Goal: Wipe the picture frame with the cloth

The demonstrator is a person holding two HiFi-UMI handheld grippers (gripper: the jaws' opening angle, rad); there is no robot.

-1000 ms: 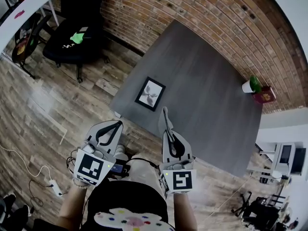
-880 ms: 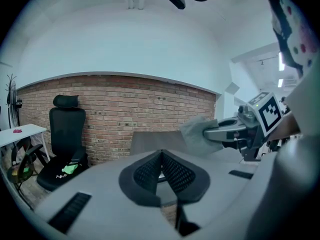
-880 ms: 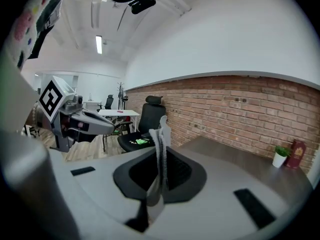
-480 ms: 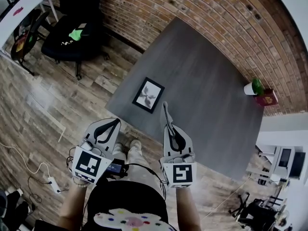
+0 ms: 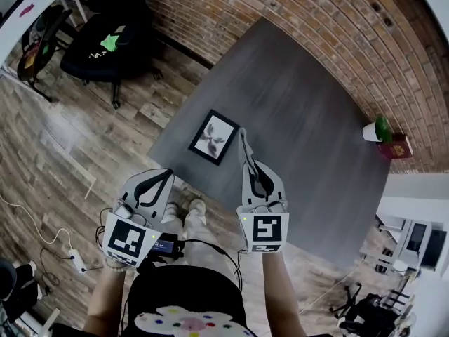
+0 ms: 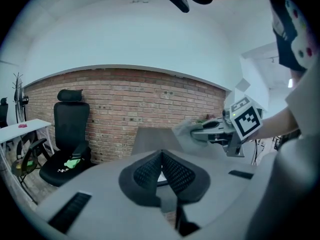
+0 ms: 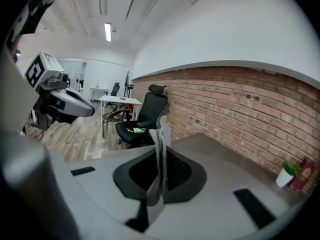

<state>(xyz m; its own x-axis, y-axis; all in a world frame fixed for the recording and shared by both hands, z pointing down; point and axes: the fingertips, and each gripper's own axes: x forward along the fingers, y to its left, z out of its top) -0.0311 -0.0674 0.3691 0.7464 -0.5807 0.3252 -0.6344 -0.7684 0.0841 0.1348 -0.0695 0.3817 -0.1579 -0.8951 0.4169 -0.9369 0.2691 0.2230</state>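
Though thin, folded grey cloth [image 7: 161, 144].

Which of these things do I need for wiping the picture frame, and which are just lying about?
For the job:
- picture frame, flat on the table
- cloth, clamped in the right gripper
- left gripper, shut and empty

Just lying about:
- potted plant
- red box beside it
- office chair

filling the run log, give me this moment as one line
stage: wipe not yet begun | left gripper: shut, empty | right gripper: shut on cloth | picture frame: flat on table, untouched
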